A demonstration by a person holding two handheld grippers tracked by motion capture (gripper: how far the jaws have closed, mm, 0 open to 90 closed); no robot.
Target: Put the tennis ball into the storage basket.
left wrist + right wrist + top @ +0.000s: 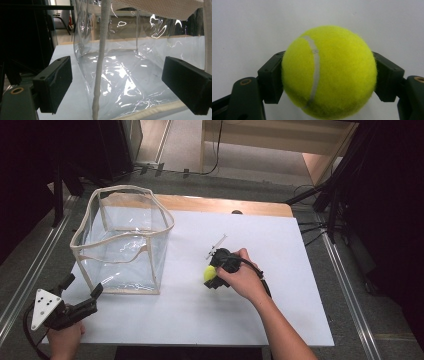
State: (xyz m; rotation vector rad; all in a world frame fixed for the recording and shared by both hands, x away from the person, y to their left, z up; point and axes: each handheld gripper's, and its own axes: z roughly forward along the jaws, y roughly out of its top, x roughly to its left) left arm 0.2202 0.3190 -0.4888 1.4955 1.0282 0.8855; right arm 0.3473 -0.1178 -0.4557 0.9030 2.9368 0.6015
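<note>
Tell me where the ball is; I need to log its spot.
The ball sits clamped in the right gripper. In the high view it is near the middle of the white table, to the right of the clear bin.

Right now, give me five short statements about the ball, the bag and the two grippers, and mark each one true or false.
1. The right gripper is clamped on the ball. True.
2. The ball lies inside the bag. False: it is outside, to the bag's right, held over the white table.
3. The left gripper is open. True: its jaws stand wide apart, with nothing between them.
4. The left gripper grips the bag's rim. False: its jaws are apart, facing a corner of the bag without holding it.
5. The bag is made of opaque cloth. False: its walls are clear plastic with pale fabric edging.
</note>
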